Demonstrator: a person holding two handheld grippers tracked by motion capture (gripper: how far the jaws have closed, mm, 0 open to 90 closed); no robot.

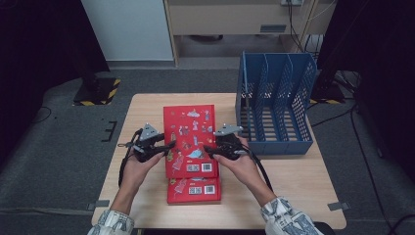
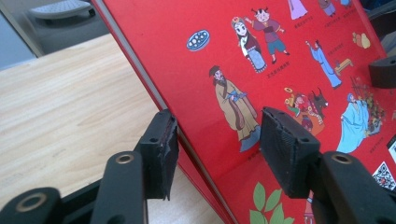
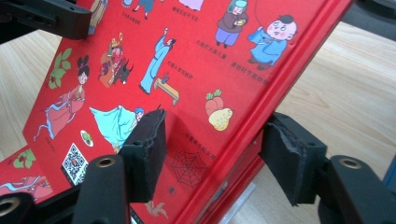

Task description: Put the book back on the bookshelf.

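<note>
Books: two red picture books stacked on tabletop (image 1: pixel 147 196), middle of near half. Top book (image 1: pixel 190 139) offset away from person, covering most of lower book (image 1: pixel 193 190), whose near strip with barcode labels stays exposed. Top book cover printed with cartoon figures, vegetables, a spider web, square codes.

Left gripper (image 1: pixel 166 147) set at left edge of top book, held in left hand (image 1: pixel 137 169). In left gripper view, top book (image 2: pixel 289 70) seen with its edge raised off the tabletop (image 2: pixel 60 102); one jaw below and outside the edge, the other over the cover beside a robed figure. Jaws (image 2: pixel 217 149) partly closed, straddling the edge; visible gap between each pad and the book, no firm contact seen.

Right gripper (image 1: pixel 209 149) set at right edge of top book, held in right hand (image 1: pixel 242 166). In right gripper view, one jaw over the cover (image 3: pixel 187 70) near the spider web, the other outside and under the red edge. Jaws (image 3: pixel 212 154) at medium width, bracketing the edge; outer pad close to or touching the edge, inner pad apart from cover.

Blue file rack (image 1: pixel 276 103) standing on right far part of tabletop, just beside the right gripper, compartments upright, mesh walls.

Patterned sleeves (image 1: pixel 286 220) at bottom of high view.
</note>
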